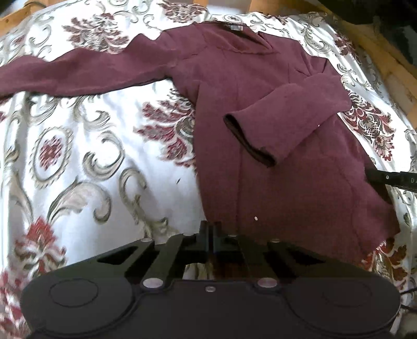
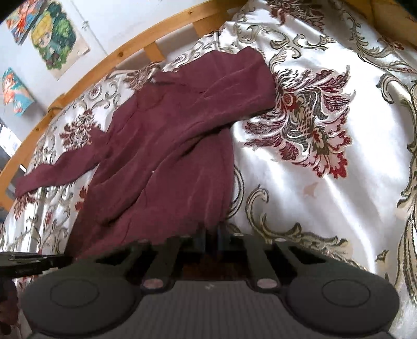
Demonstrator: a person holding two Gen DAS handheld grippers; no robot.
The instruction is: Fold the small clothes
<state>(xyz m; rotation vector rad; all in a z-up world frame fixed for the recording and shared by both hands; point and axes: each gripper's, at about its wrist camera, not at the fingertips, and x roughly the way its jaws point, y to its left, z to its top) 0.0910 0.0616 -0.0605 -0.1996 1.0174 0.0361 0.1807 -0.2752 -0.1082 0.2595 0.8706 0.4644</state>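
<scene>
A maroon long-sleeved garment [image 1: 273, 109] lies flat on a patterned white bedspread [image 1: 78, 156]. One sleeve [image 1: 286, 122] is folded across its body; the other sleeve [image 1: 65, 75] stretches out to the left. My left gripper [image 1: 209, 229] is shut, with its tips at the garment's near hem edge. My right gripper [image 2: 211, 234] is shut at the near hem on the garment [image 2: 161, 146], and it also shows in the left wrist view [image 1: 378, 177] at the right. Whether either one pinches cloth I cannot tell.
The bedspread [image 2: 325, 182] covers a bed with a wooden slatted frame [image 2: 135, 44]. A wall with colourful pictures [image 2: 54, 34] stands behind it. A dark object [image 1: 378, 13] sits at the top right corner.
</scene>
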